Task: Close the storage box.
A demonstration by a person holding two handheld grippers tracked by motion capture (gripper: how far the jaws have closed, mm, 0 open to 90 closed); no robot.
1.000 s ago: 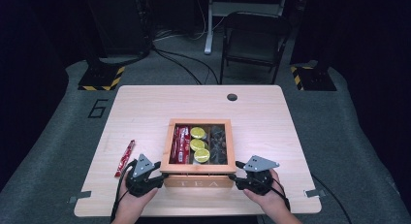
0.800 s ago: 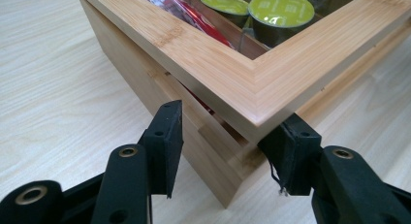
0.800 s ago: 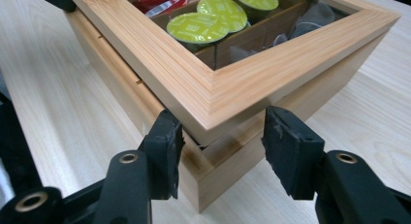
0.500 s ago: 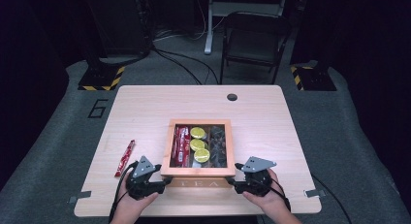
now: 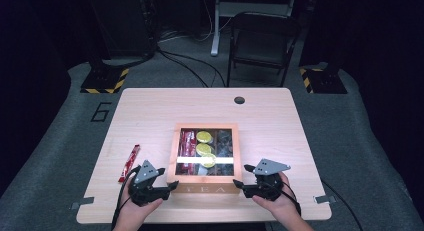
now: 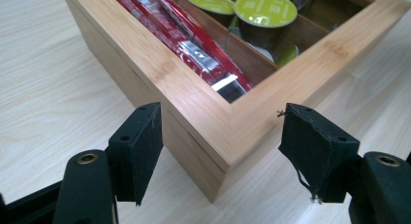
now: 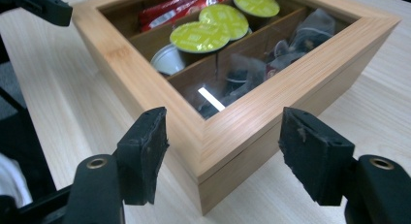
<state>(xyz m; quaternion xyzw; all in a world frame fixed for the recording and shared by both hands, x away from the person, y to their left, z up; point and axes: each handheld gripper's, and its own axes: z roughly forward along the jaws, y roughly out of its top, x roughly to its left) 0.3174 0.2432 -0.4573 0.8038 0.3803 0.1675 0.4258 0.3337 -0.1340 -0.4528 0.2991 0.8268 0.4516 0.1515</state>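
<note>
My left claw [image 6: 220, 151] and right claw [image 7: 223, 156] have just been opening, released, each straddling a near corner of the bamboo tea box [image 5: 205, 178] mid-surface [image 5: 150, 111]. Its glossy pane glares, blurring the dark sachets [image 7: 295, 40] beside round green capsules [image 7: 213, 25].

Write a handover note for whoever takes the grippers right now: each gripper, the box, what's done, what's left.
Left gripper: open, jaws just opened, astride the box's near left corner, pads clear of the wood.
Right gripper: open, jaws just opened, astride the near right corner, not touching.
Tea box: near table edge, glass lid shut; red packets, green-topped pods and dark bags inside.
Loose red packet on the table, left of the box.
Done: box released.
Left: probably the loose packet.
</note>
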